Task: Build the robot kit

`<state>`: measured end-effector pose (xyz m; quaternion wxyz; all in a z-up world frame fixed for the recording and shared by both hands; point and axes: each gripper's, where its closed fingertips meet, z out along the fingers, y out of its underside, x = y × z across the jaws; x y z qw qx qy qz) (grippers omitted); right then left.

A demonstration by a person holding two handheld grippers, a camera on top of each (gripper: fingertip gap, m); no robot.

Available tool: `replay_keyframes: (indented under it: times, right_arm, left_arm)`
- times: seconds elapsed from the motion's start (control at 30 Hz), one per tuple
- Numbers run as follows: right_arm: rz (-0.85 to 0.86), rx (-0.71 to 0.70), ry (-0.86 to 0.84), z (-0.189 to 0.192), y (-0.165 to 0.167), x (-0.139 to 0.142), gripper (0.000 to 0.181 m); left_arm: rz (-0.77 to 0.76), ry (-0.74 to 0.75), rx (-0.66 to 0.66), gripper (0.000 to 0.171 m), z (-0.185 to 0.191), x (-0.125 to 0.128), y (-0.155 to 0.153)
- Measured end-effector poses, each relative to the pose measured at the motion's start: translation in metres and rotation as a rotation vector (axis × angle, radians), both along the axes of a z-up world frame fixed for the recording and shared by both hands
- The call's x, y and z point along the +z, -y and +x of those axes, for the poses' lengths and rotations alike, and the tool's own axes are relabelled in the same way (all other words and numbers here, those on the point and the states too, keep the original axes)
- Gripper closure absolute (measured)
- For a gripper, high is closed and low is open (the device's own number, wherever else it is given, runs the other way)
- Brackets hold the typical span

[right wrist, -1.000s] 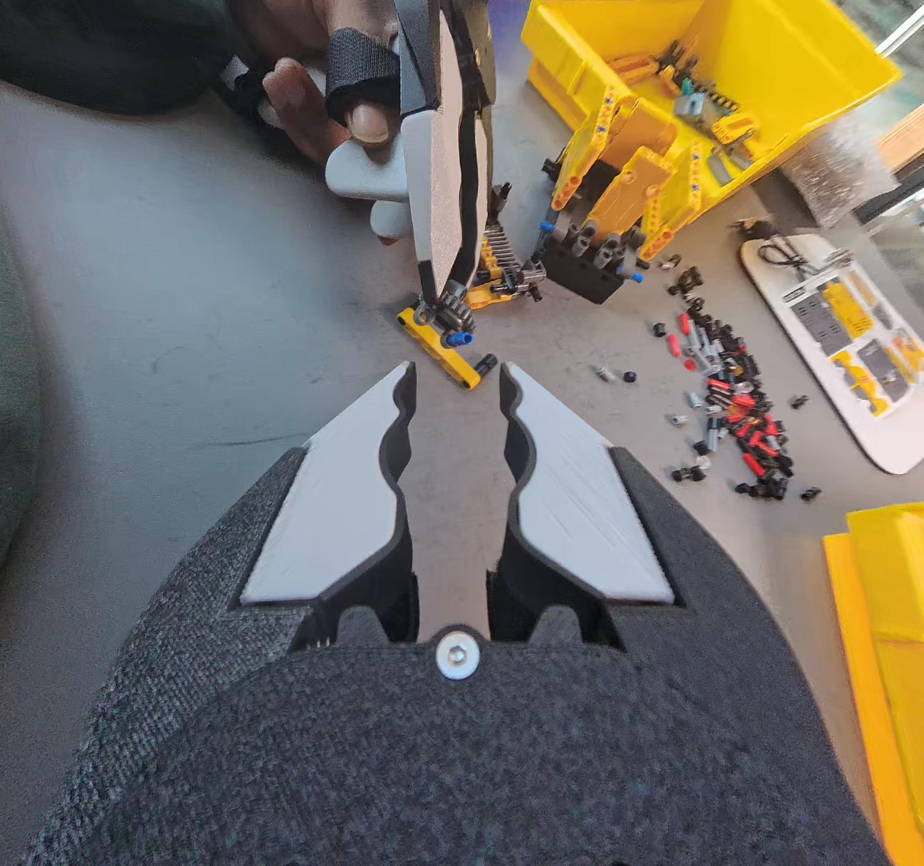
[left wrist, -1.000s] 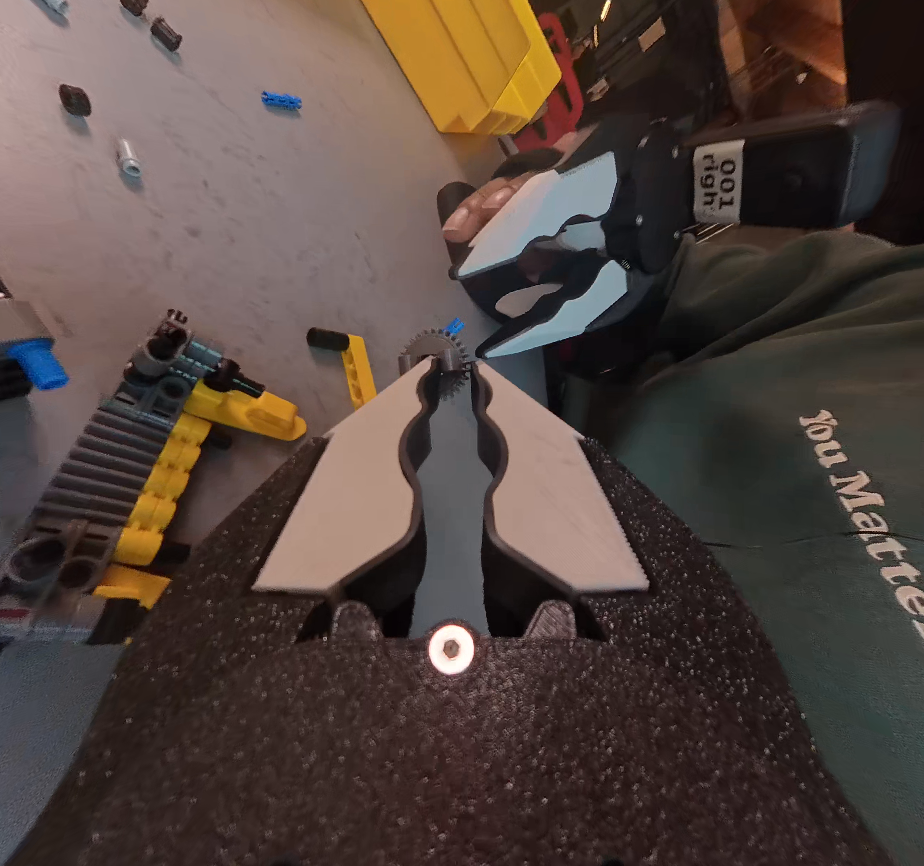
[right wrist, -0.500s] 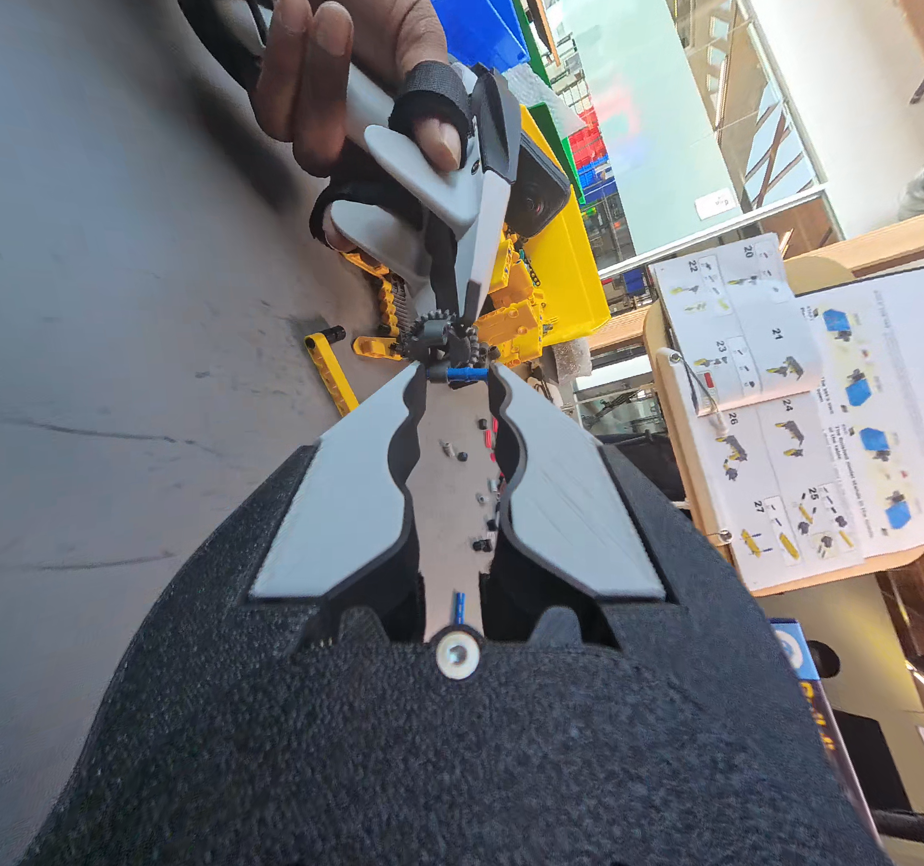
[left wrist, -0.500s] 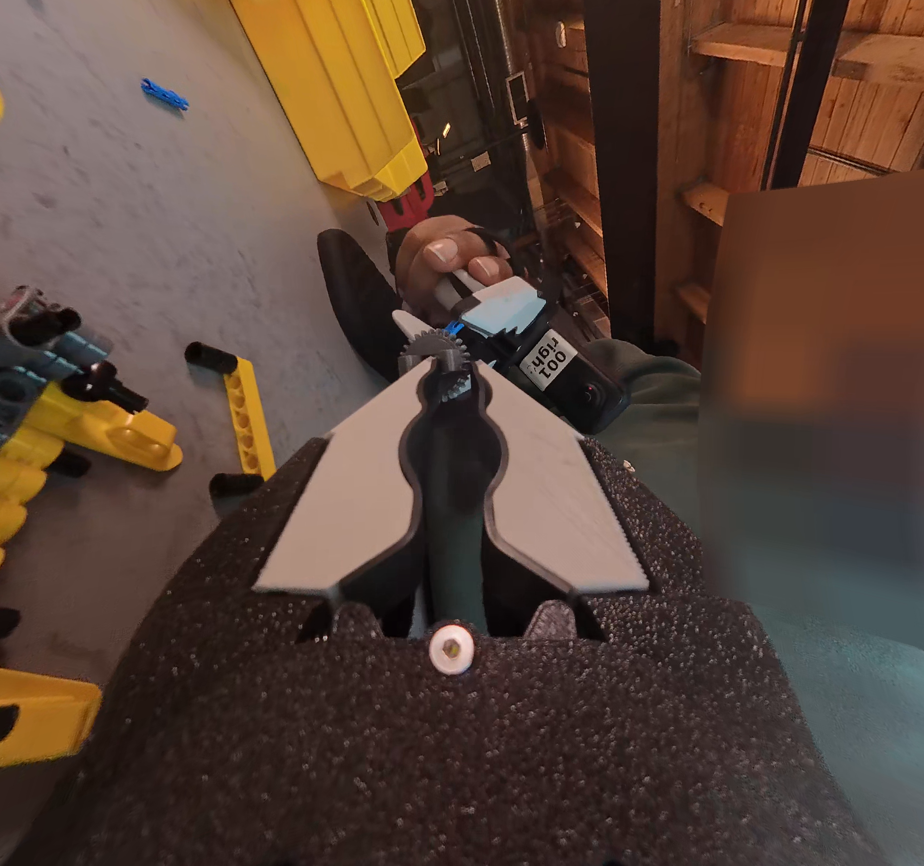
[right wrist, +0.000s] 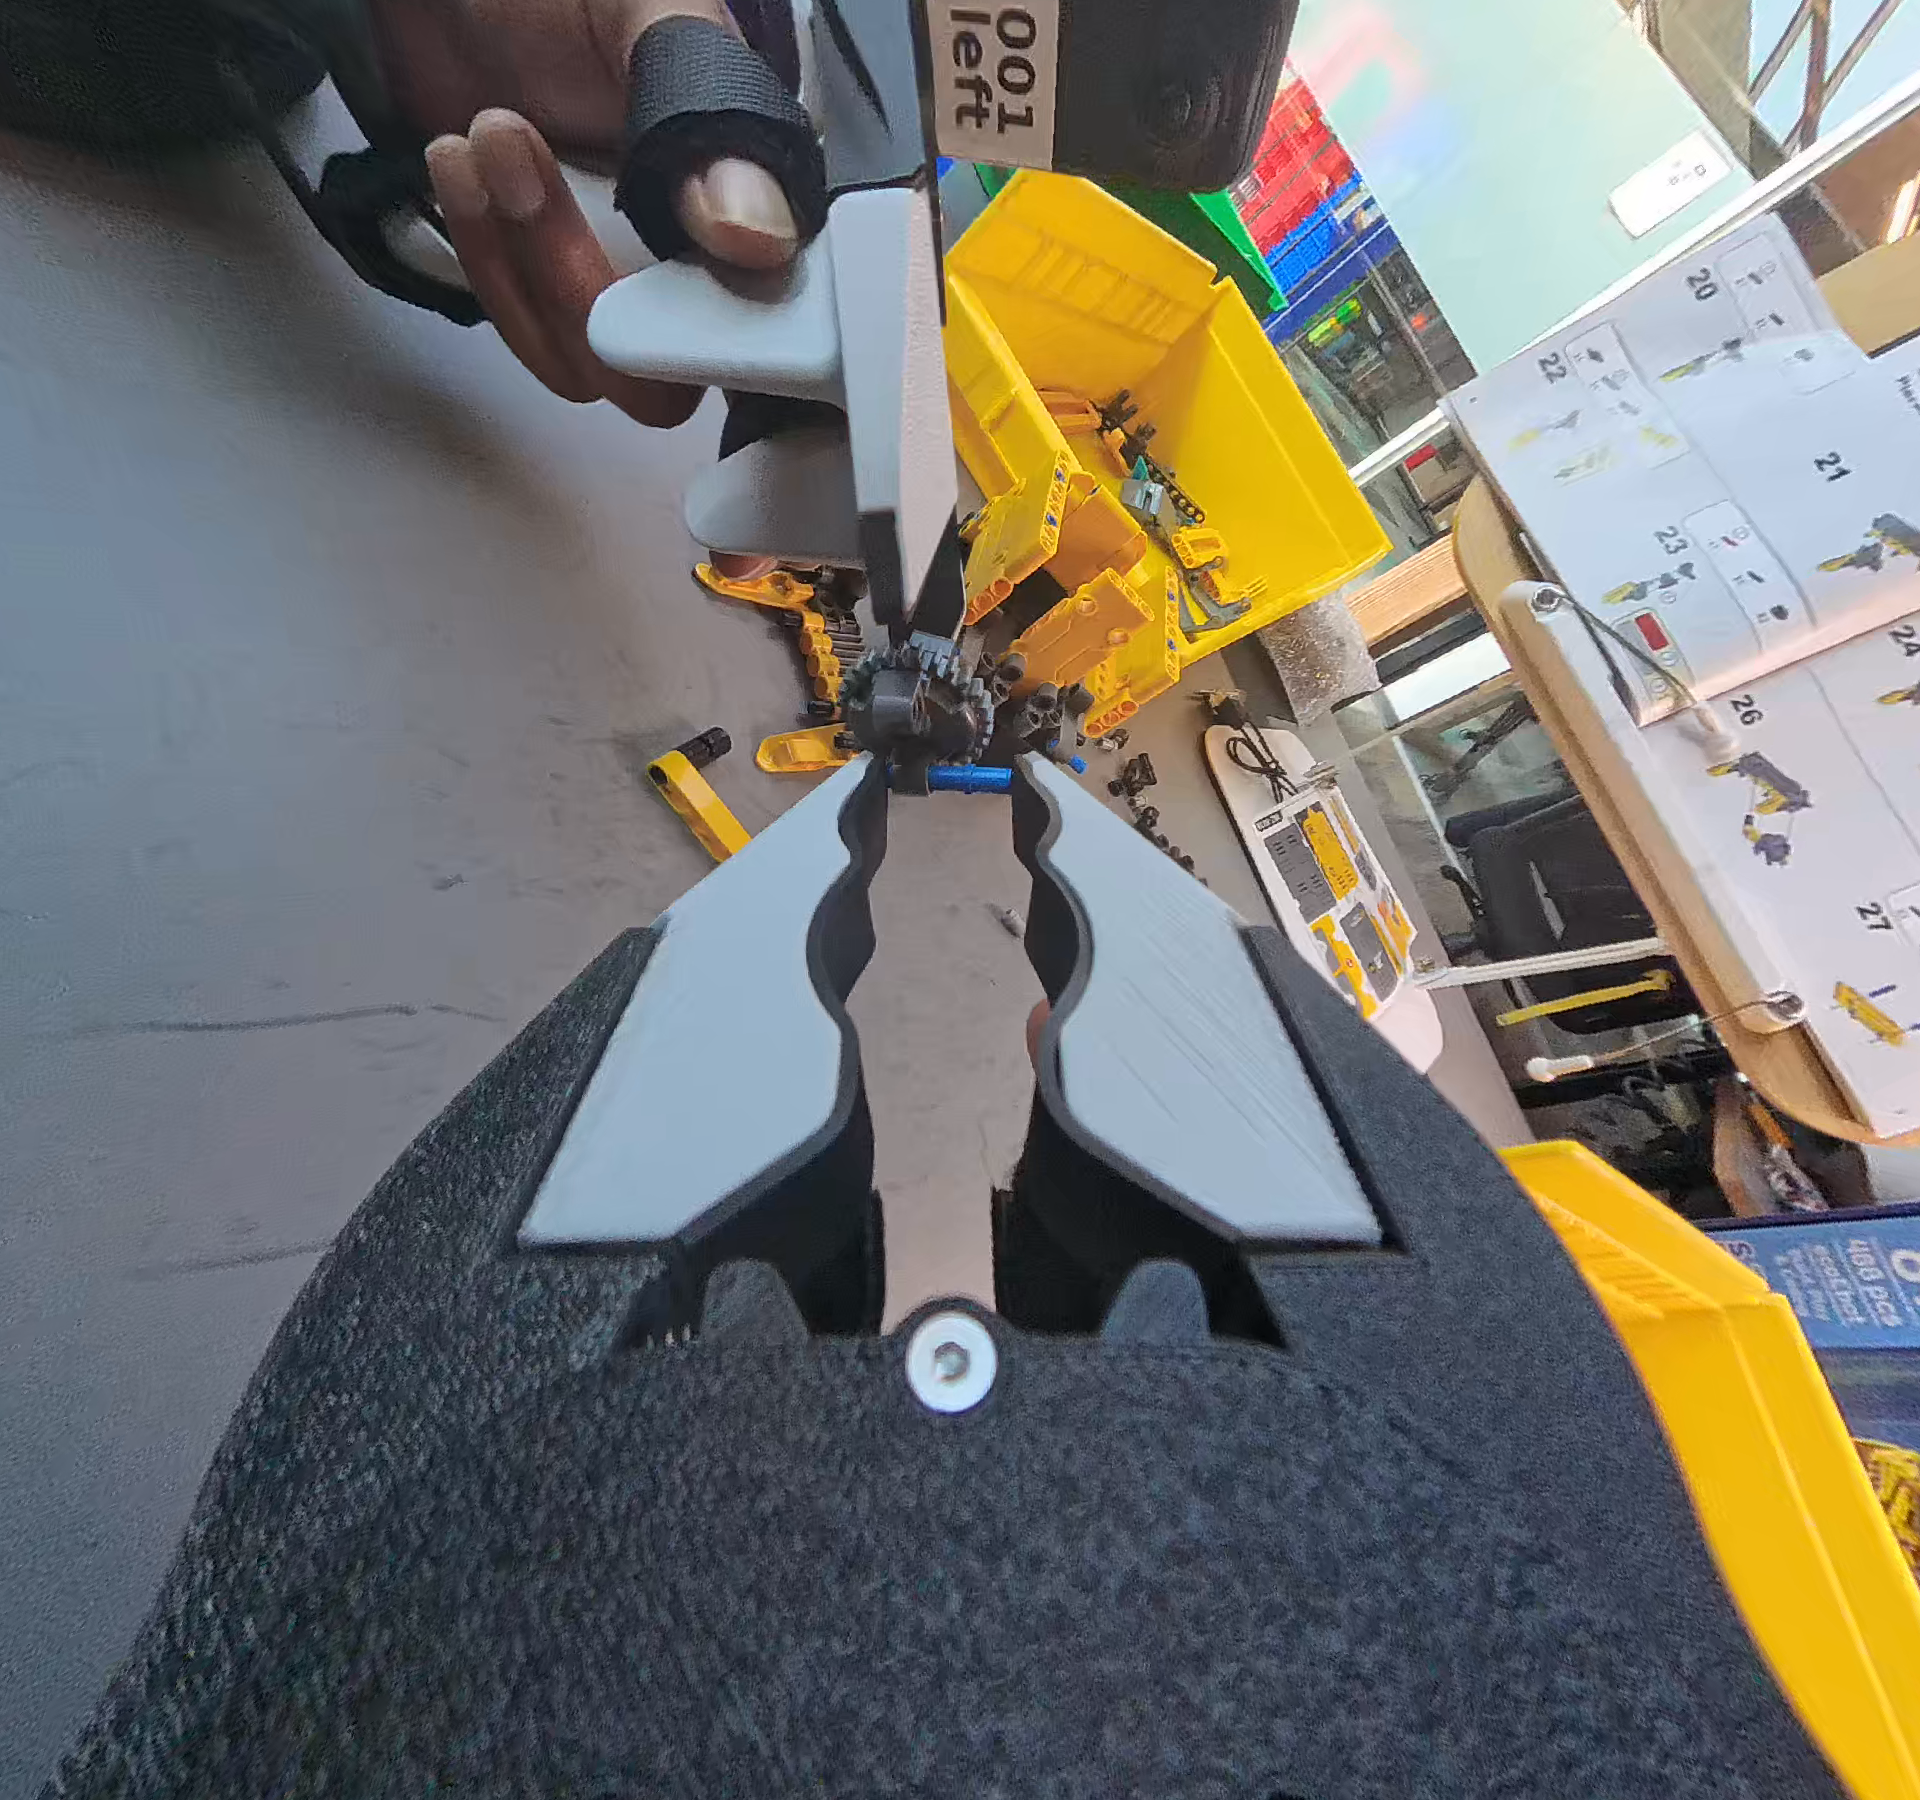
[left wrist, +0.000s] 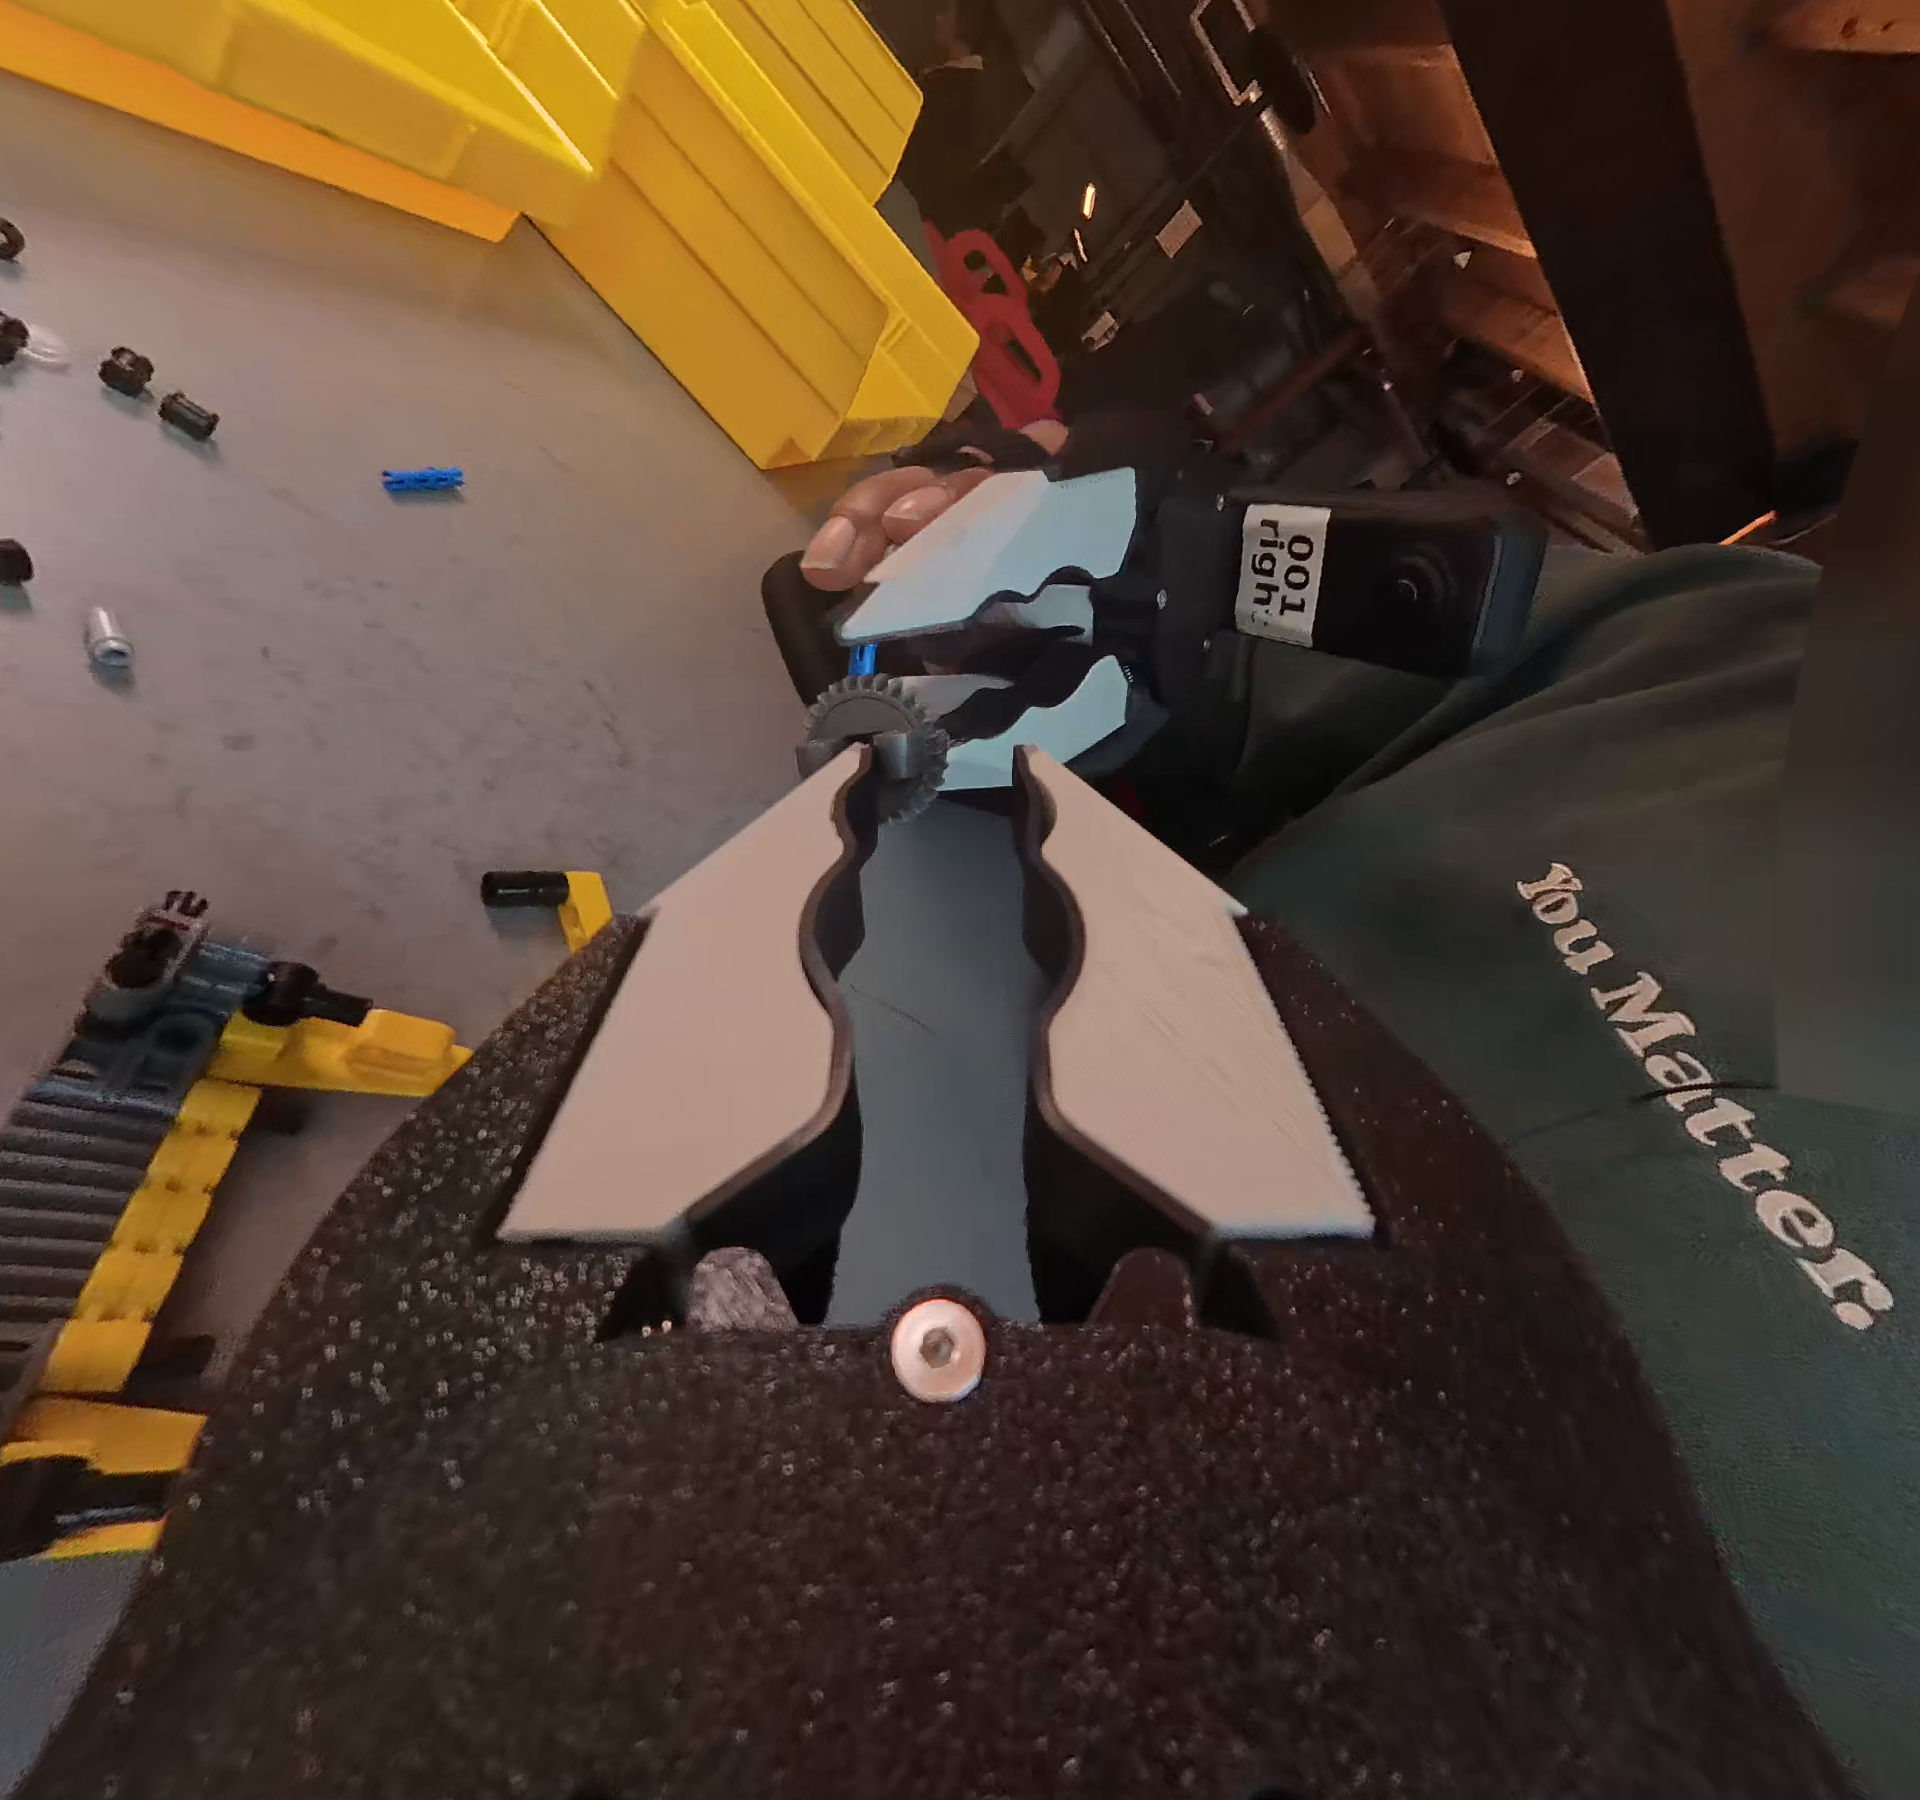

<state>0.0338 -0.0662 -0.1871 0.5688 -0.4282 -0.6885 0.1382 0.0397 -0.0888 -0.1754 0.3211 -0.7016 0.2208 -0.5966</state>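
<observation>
While the right hand-held gripper point(right wrist: 940, 779) pinches a blue pin point(right wrist: 966, 778), the parted left hand-held gripper point(left wrist: 940, 763) half-hides a grey gear point(left wrist: 878, 748).

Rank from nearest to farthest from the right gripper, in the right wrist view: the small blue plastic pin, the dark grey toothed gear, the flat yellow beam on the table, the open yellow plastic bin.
1. blue pin, between the fingertips of the right gripper.
2. dark grey gear, just beyond the tips.
3. yellow beam, left on the table.
4. yellow bin, far back on the right.
</observation>
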Motion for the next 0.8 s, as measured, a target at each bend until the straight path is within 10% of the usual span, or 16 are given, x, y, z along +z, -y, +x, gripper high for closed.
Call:
replay_keyframes:
  times: [0.53,0.8]
  right_arm:
    - [0.097,-0.008,-0.044,0.004,0.001,0.003,0.159]
    - [0.012,-0.036,-0.079,0.004,-0.004,0.006,0.159]
  left_arm:
    - [0.19,-0.156,0.103,0.13,-0.014,0.0,-0.01]
    - [0.255,-0.239,0.093,0.155,0.0,-0.013,-0.008]
